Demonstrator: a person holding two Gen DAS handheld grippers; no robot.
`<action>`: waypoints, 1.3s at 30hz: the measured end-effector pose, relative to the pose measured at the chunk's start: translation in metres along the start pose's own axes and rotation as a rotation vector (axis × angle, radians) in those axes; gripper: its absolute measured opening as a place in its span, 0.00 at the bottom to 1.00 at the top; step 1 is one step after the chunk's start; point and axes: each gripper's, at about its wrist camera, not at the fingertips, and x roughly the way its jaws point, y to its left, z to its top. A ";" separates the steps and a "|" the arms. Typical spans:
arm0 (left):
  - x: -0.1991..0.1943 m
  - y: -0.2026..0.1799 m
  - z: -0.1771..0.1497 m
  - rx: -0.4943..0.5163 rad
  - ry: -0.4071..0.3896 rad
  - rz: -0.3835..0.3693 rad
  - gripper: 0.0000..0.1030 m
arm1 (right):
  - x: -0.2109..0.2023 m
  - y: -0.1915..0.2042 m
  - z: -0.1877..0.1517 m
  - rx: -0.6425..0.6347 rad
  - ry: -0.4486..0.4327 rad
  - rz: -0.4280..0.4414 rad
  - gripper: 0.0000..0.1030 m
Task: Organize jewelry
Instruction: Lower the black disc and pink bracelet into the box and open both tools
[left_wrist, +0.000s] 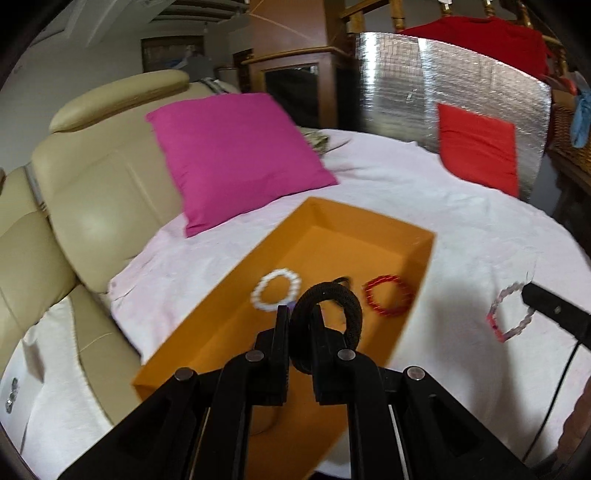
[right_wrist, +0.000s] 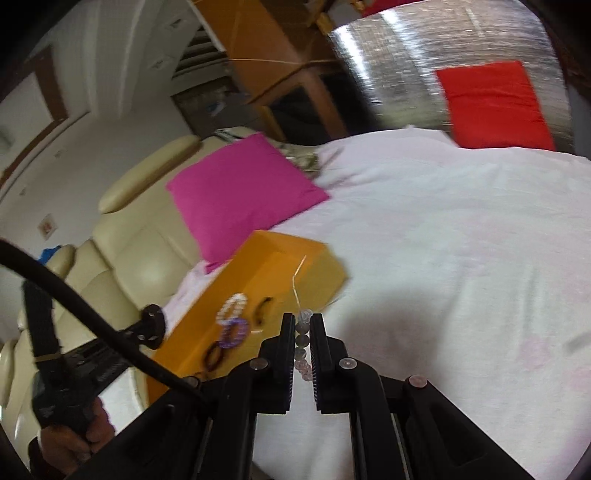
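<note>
Carrying jewelry to the orange box (left_wrist: 417, 273): both claws loaded. Left claw (left_wrist: 300, 314) narrow, pinching a black braided band (left_wrist: 332, 302) that loops up past its tips, hovering over the near part of the box. Right claw (right_wrist: 303, 320) nearly closed on a pale beaded bracelet (right_wrist: 302, 350) strung between its jaws, thin thread trailing ahead toward the box; that claw's tip shows at far right in the left wrist view with the beads hanging off it.

Inside the box, ahead of the left claw: white bead bracelet (left_wrist: 276, 291) just left, red bracelet (left_wrist: 388, 297) just right. Purple one (right_wrist: 233, 332) plus darker pieces visible from the right wrist view.

Next move, likely: lower left claw and release band on bare box floor, then swing right claw left over the box rim.

Surface is a bed in a white sheet (left_wrist: 461, 229), lots of blur. Pink pillow (left_wrist: 236, 155) beyond the box, red cushion (left_wrist: 480, 147) against a silver foil panel (left_wrist: 424, 85), beige leather seat (left_wrist: 81, 206) left.
</note>
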 end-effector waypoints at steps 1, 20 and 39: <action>0.001 0.004 -0.002 -0.001 0.007 0.008 0.10 | 0.003 0.006 0.000 -0.008 -0.003 0.020 0.08; 0.023 0.046 -0.015 -0.050 0.060 0.114 0.10 | 0.072 0.072 -0.014 -0.027 0.075 0.237 0.09; 0.042 0.050 -0.020 -0.045 0.083 0.154 0.10 | 0.092 0.094 -0.031 -0.111 0.133 0.245 0.09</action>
